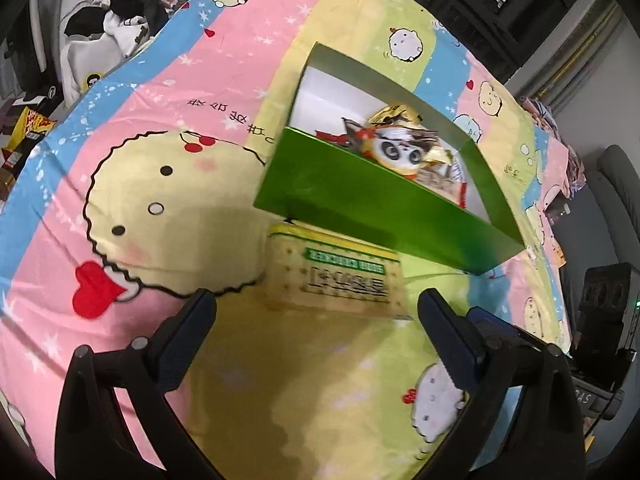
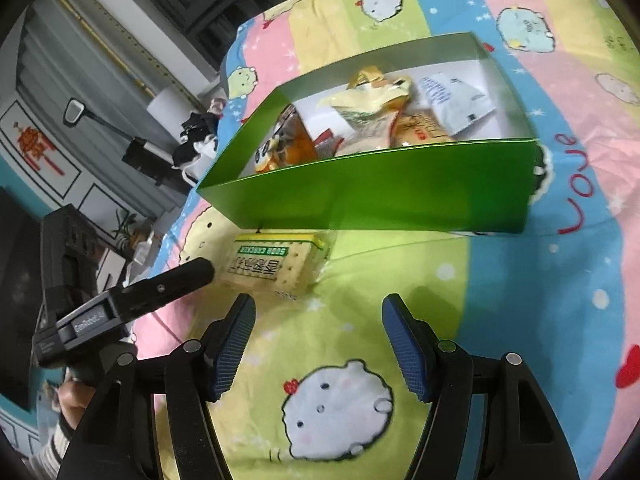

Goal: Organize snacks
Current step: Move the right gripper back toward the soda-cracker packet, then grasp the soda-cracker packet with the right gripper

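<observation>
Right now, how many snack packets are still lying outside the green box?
1: a cracker packet lies on the bedsheet just in front of the green box, ahead of both open grippers. Others could be hidden behind the box.

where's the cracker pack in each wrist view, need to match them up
Left wrist: the cracker pack lies low of center on the bedsheet, ahead of the open left gripper.
Right wrist: cracker pack left of center, ahead and left of the open right gripper.
Shared landmark: the green box, just behind it.
</observation>
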`<state>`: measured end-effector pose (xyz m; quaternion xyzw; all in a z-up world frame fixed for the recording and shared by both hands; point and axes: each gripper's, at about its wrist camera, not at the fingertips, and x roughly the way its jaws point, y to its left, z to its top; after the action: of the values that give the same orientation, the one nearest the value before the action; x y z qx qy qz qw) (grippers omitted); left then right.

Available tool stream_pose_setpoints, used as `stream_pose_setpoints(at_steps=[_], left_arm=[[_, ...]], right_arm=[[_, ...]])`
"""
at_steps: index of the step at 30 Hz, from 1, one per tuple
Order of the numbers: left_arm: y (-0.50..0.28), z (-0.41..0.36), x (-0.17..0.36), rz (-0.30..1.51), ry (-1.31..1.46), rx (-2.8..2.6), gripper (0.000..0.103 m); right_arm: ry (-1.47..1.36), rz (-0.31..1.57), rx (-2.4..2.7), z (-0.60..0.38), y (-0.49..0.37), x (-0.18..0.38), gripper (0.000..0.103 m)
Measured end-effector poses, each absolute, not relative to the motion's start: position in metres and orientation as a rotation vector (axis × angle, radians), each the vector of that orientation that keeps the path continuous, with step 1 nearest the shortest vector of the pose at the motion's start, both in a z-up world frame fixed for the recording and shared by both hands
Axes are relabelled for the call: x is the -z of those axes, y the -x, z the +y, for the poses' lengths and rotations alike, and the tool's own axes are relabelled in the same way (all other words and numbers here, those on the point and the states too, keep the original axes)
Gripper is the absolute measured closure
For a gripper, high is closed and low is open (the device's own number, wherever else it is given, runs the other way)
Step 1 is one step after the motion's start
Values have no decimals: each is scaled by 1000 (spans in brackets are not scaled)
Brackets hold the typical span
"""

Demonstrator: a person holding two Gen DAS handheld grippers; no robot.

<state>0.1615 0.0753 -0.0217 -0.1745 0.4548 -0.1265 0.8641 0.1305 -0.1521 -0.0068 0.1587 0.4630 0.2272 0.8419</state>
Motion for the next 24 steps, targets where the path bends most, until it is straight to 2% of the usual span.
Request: stream_pose_setpoints(at_steps=[5, 9, 12, 15, 21, 22, 24], left_arm=[[-169, 74, 32, 969, 315, 268, 9], [-174, 72, 35, 969, 294, 295, 19], [-179, 72, 37, 966, 305, 302, 19], [-185, 73, 40, 975, 350, 334, 38], [-189, 73, 44, 998, 376, 349, 46], [-188, 75, 45, 998, 382, 351, 47], [-187, 75, 46, 998, 392, 366, 48]], right_arm=[[-320, 996, -502, -136, -141, 19, 35], [-287, 1005, -521, -122, -150, 27, 35], [-260, 996, -530, -114, -155, 29, 35], [-266, 994, -538, -112, -160, 32, 35], [-220, 980, -556, -103, -162, 36, 35], [-207, 978, -558, -101, -162, 36, 37], [-187, 975, -558, -99, -163, 36, 49]])
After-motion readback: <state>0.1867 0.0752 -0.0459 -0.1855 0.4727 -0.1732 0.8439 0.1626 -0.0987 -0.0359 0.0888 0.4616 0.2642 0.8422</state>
